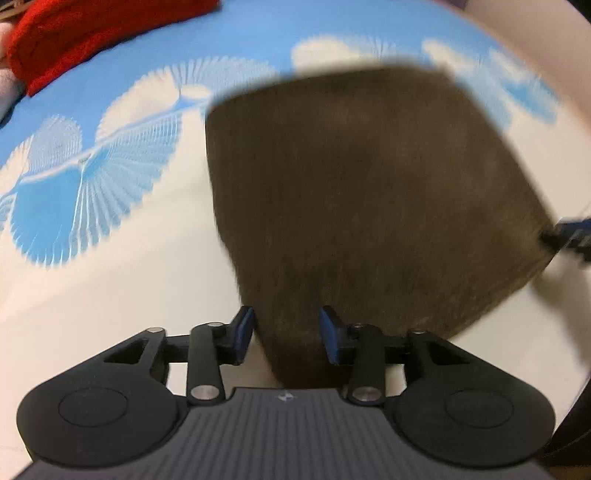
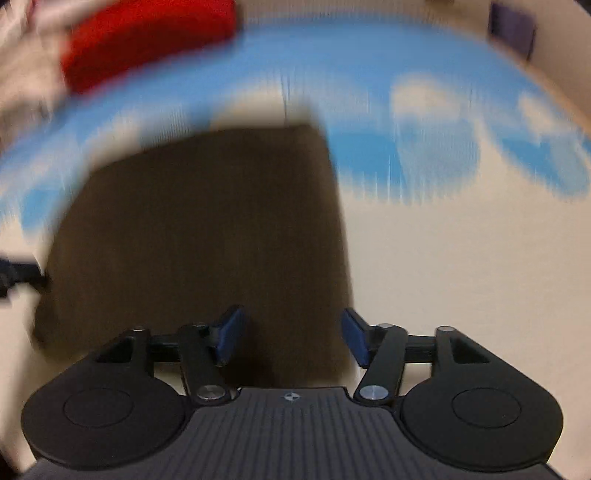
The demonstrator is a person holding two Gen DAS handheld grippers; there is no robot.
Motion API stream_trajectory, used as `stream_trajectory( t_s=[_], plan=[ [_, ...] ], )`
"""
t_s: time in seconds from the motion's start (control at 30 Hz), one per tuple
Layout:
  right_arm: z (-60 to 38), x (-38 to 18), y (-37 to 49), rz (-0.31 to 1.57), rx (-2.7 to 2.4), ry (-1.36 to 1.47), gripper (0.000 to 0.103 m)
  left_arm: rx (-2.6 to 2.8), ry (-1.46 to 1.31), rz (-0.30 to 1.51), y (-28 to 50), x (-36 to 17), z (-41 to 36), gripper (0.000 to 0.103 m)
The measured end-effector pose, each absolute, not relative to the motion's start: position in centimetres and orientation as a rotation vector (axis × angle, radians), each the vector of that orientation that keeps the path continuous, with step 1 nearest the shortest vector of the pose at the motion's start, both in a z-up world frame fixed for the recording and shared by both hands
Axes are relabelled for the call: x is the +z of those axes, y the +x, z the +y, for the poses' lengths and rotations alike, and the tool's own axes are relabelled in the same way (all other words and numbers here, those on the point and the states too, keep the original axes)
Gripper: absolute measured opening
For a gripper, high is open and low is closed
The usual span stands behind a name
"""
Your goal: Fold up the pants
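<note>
The brown pants (image 1: 362, 192) lie folded into a compact rectangle on the blue and cream bedsheet (image 1: 110, 280). They also show in the right wrist view (image 2: 199, 229). My left gripper (image 1: 287, 334) is open and empty, its blue pads either side of the fold's near left corner. My right gripper (image 2: 293, 334) is open and empty at the fold's near right corner. The right gripper's tip shows at the right edge of the left wrist view (image 1: 569, 236). The left gripper's tip shows at the left edge of the right wrist view (image 2: 18, 277). Both views are blurred by motion.
A red folded cloth (image 1: 92, 33) lies at the far left of the bed, also in the right wrist view (image 2: 147, 40). Pale fabric (image 2: 26, 62) lies beside it. A dark purple object (image 2: 511, 27) stands far right by the wall.
</note>
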State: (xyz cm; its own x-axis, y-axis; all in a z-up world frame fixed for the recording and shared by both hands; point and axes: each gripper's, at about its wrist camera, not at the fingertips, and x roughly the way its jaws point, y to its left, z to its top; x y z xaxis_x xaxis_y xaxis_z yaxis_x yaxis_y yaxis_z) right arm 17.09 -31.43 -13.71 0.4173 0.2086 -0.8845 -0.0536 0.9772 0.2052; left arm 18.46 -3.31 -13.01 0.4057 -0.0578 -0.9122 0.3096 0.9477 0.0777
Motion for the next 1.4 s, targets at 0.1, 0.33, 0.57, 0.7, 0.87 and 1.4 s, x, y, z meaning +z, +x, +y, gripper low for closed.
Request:
stream_trajectory(
  t_s=[0.1, 0.33, 0.57, 0.7, 0.87, 1.4],
  plan=[
    [-32.7, -13.2, 14.7, 1.106, 0.054, 0.288, 0.071, -0.205, 0.333, 1.015, 15.8, -10.3, -4.5, 0.065],
    [-31.2, -4.7, 6.2, 0.84, -0.022, 0.325, 0.097, -0.068, 0.154, 0.73, 5.9, -2.9, -4.7, 0.103],
    [-29.5, -0.9, -3.9, 0.64, -0.012, 0.262, 0.102, -0.008, 0.114, 0.603, -5.0, -1.7, -6.6, 0.103],
    [-27.9, -0.3, -7.0, 0.593, -0.003, 0.241, 0.102, 0.028, 0.066, 0.647, -8.6, -2.5, -6.9, 0.103],
    [-26.3, 0.1, -8.7, 0.586, 0.011, 0.161, 0.102, 0.014, 0.087, 0.668, -10.5, -3.2, -7.6, 0.103],
    [-25.3, 1.0, -12.8, 0.52, 0.017, 0.137, 0.102, 0.037, -0.002, 0.608, -13.0, -2.2, -6.1, 0.103]
  ],
)
